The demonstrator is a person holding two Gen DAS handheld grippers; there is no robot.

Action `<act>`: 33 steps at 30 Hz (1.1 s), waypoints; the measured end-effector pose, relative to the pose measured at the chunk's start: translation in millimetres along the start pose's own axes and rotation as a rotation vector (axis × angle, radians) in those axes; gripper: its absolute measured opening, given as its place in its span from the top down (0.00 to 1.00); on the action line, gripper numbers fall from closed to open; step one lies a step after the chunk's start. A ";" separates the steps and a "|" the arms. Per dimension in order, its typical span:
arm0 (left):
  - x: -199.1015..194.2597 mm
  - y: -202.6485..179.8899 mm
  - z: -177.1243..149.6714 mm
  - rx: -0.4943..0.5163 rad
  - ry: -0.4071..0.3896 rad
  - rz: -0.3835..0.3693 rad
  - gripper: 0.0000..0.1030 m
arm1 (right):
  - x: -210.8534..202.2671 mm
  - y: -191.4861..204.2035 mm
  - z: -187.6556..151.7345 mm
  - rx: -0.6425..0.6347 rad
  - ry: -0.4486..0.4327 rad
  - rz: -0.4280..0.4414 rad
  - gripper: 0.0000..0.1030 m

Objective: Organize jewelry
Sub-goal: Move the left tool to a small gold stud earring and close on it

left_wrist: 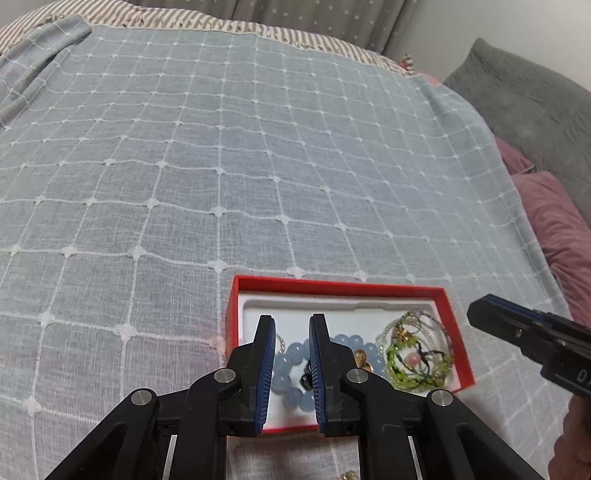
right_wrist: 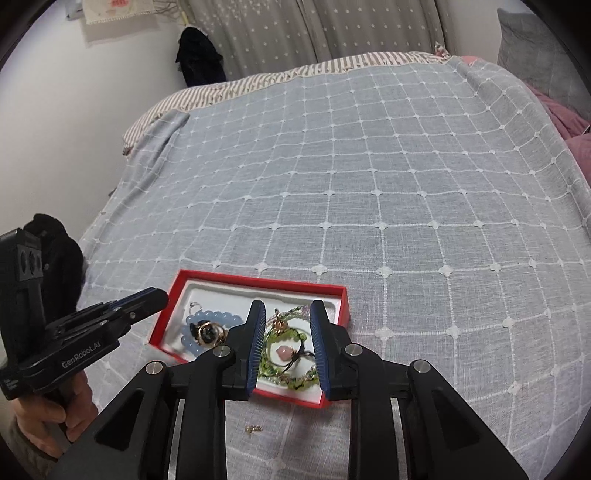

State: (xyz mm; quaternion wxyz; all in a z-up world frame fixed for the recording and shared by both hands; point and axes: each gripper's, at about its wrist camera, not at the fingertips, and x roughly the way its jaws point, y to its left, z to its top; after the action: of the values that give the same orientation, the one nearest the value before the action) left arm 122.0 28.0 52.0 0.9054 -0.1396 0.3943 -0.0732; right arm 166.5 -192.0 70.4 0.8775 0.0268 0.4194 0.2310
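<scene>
A red box (left_wrist: 343, 287) (right_wrist: 258, 280) with a white liner lies on the bedspread. It holds a pale blue bead bracelet (left_wrist: 291, 350) (right_wrist: 218, 316), a gold-rimmed watch (right_wrist: 208, 332) and green beaded bracelets (left_wrist: 417, 354) (right_wrist: 288, 338) with a pink bead (right_wrist: 283, 350). My left gripper (left_wrist: 292, 321) is open and empty, above the blue bracelet. My right gripper (right_wrist: 288, 308) is open and empty, above the green bracelets. Each gripper shows in the other view, the right one (left_wrist: 517, 328) and the left one (right_wrist: 122, 310). A small gold piece (right_wrist: 254, 428) lies on the cloth in front of the box.
The grey-blue checked bedspread (left_wrist: 221, 166) (right_wrist: 369, 184) covers the bed. Pink and grey pillows (left_wrist: 546, 206) lie at the right. A wall and starred curtains (right_wrist: 295, 33) stand behind, with a dark garment (right_wrist: 199, 55) hanging.
</scene>
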 end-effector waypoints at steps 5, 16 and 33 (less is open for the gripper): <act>-7.2 -7.8 -11.0 0.028 0.007 0.001 0.86 | -3.8 9.4 -16.6 -0.025 0.040 -0.015 0.74; -10.5 -24.3 -45.2 0.082 0.061 0.018 0.83 | -13.1 30.0 -35.3 -0.040 0.082 0.025 0.74; 3.1 -35.7 -70.7 0.160 0.165 0.049 0.76 | -2.2 15.2 -54.4 0.033 0.192 0.001 0.74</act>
State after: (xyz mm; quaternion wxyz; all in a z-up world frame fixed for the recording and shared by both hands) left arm 71.4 -20.5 15.0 0.8797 -0.0510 0.4635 -0.0936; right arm 118.7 -187.4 40.5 0.8326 0.0194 0.5053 0.2260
